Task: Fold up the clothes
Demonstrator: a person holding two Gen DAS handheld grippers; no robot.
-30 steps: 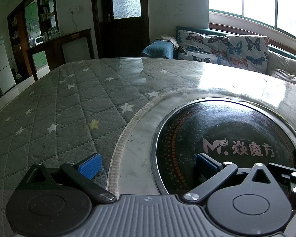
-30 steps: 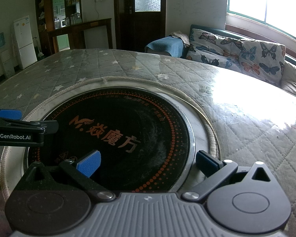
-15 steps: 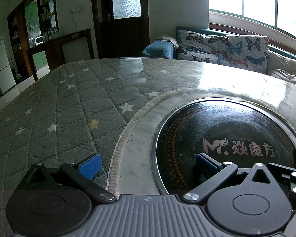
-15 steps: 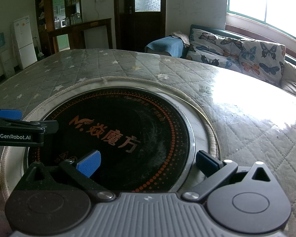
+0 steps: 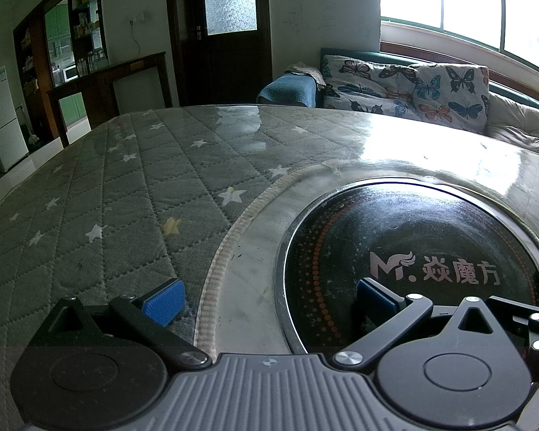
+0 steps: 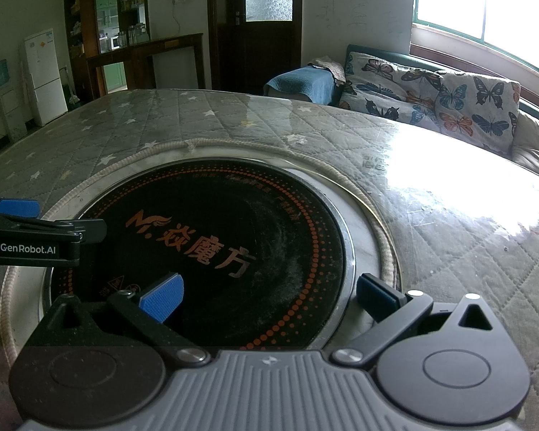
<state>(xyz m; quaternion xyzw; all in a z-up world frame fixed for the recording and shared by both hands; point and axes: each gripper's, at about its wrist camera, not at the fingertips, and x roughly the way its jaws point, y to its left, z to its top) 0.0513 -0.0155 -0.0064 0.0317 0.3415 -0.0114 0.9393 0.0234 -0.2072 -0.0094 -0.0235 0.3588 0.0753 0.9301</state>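
Nothing has moved since the earlier frames. The left gripper (image 5: 266,296) stays with its jaws apart and empty, above the quilted table cover (image 5: 118,194), with the one black round cooktop (image 5: 413,251) ahead to its right. The right gripper (image 6: 267,296), likewise spread and empty, hangs over that cooktop. No clothes are in view; one sofa (image 6: 431,86) stands beyond

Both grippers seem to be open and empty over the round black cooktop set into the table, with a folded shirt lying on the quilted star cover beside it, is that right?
Not quite: both wrist views show no shirt on the quilted star cover. The left gripper and right gripper are open and empty over the round black cooktop.
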